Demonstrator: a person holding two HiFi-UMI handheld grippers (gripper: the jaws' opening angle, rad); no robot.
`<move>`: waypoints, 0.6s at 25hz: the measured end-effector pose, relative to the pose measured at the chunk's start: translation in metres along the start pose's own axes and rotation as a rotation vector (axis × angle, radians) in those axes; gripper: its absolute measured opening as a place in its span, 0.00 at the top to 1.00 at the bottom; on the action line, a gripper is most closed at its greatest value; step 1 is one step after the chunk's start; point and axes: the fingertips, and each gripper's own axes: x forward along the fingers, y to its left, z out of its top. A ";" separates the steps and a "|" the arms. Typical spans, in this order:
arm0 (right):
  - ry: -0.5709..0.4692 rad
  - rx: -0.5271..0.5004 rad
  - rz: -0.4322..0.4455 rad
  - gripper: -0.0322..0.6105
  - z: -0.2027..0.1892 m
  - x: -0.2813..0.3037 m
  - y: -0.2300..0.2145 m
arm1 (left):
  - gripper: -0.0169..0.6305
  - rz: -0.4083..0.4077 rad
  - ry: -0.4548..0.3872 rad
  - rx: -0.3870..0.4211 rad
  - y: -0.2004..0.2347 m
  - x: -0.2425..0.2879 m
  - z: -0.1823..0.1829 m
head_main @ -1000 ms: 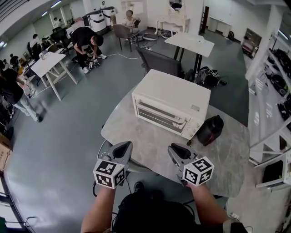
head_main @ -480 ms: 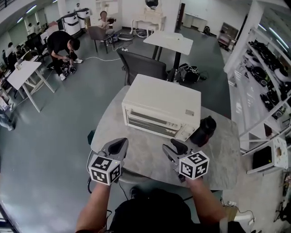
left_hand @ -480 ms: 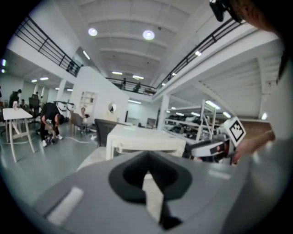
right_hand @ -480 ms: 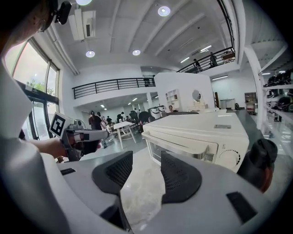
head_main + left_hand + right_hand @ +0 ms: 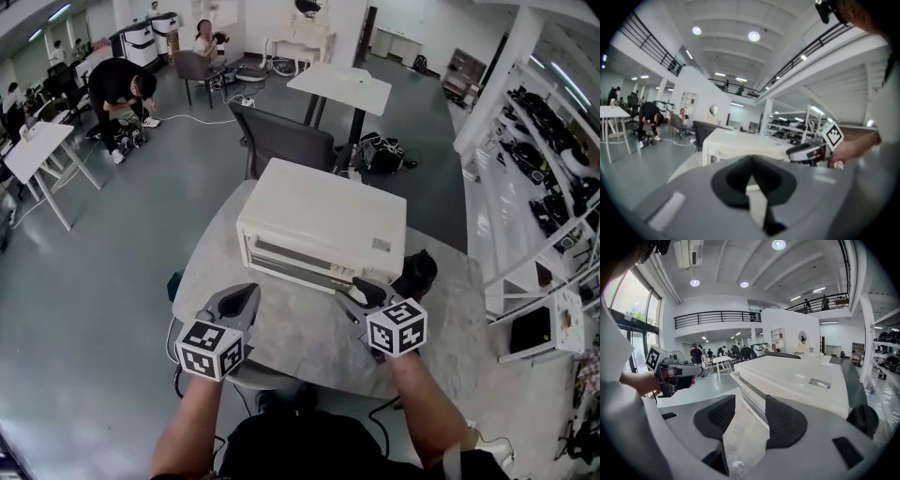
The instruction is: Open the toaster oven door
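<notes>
A cream toaster oven [image 5: 323,225] stands on the grey marble table [image 5: 300,342], its glass door [image 5: 298,264] shut and facing me. My right gripper [image 5: 361,295] is just in front of the door's right part. Its jaws have just been opening and now stand wide with nothing between them. In the right gripper view the oven's door [image 5: 751,397] lies just beyond the right gripper [image 5: 745,414]. My left gripper [image 5: 242,300] hovers over the table left of the door, shut and empty. From the left gripper view the oven [image 5: 740,143] is ahead of the shut left gripper [image 5: 752,180].
A black jug [image 5: 415,274] stands right of the oven, close to my right gripper. A grey chair [image 5: 279,139] and a white table [image 5: 339,86] are behind the oven. Shelves [image 5: 539,178] line the right side. People are far back on the left.
Both grippers have moved forward toward the oven. The right gripper's jaws have opened from nearly shut to wide. The left gripper stays shut.
</notes>
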 end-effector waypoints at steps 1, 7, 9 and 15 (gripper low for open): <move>0.017 -0.015 -0.004 0.65 -0.002 0.003 -0.004 | 0.96 0.003 0.001 -0.003 0.000 0.001 -0.002; 0.061 -0.059 -0.032 0.65 -0.001 0.021 -0.018 | 0.96 0.010 0.031 0.000 -0.004 0.002 -0.014; 0.076 -0.059 -0.039 0.65 -0.005 0.025 -0.020 | 0.96 0.012 0.036 -0.001 -0.005 0.002 -0.015; 0.087 -0.089 -0.107 0.68 -0.012 0.031 -0.026 | 0.96 0.019 0.042 0.001 -0.002 -0.003 -0.017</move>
